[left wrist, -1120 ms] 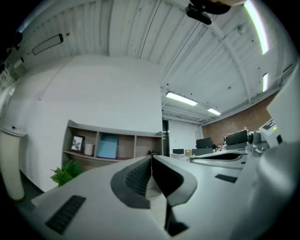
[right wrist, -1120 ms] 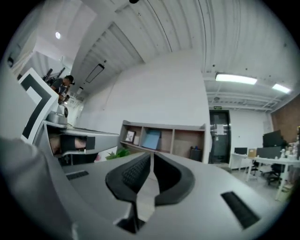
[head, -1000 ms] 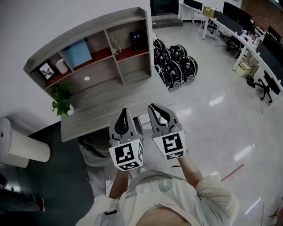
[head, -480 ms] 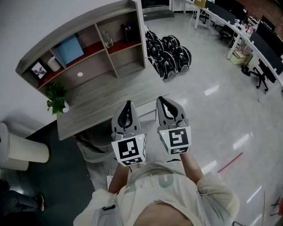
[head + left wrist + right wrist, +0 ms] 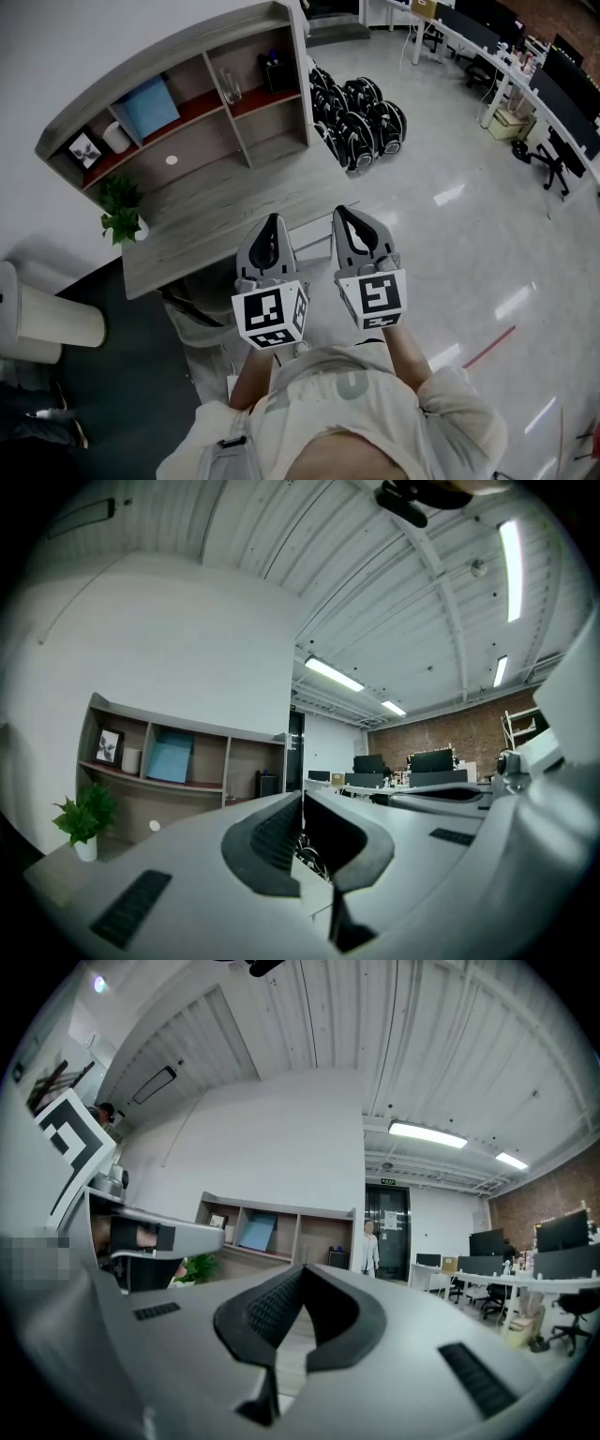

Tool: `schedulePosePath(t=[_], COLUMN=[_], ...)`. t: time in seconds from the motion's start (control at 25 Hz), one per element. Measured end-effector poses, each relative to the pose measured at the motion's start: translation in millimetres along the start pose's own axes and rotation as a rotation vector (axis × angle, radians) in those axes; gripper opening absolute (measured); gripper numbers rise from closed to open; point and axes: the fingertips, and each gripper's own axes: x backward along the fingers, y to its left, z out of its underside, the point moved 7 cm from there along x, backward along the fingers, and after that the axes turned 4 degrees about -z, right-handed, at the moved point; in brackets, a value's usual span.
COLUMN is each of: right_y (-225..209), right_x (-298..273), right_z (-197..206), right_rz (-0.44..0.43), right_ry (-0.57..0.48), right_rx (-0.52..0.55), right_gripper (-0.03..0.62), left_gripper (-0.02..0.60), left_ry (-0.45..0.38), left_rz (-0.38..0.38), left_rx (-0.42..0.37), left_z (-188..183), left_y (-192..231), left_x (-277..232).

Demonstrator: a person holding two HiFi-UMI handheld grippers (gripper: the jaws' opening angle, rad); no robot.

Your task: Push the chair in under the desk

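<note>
Left gripper (image 5: pixel 271 225): the two jaws are pressed together and nothing is between them. It points level toward the desk.
Right gripper (image 5: pixel 347 217): the jaws are also pressed together and empty. It lies parallel to the left one, just beside it.
Desk (image 5: pixel 216 225): it lies ahead of both grippers. In the head view its near edge runs from lower left to upper right.
Chair (image 5: pixel 192 323): a grey seat part shows below and to the left of the left gripper, at the near edge of the desk and partly under the top.
White frame (image 5: pixel 314 248): it shows between the two grippers at the desk edge. It is probably the back of the chair, but I cannot tell for sure.
Contact: no view shows whether a gripper touches the chair.
Direction of the push: I judge it must go across the near edge of the desk, toward the shelf unit (image 5: pixel 187 103), the same way both grippers already point.
Nearer hand: the left gripper is nearer to the grey seat. The white frame lies evenly between the two, so a push with both seems the steadier way.
</note>
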Motion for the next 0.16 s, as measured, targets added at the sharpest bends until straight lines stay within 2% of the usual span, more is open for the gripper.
schedulePosePath(t=[0.16], right_y=[2.2], right_x=[-2.0], right_z=[-1.0], right_rz=[0.001], right_ry=[-0.009], right_rx=[0.015], right_gripper=[0.017], left_gripper=[0.020], left_ry=[-0.010], left_rz=[-0.005], left_rx=[-0.002], left_z=[-0.1], left_y=[2.9], left_x=[-0.6])
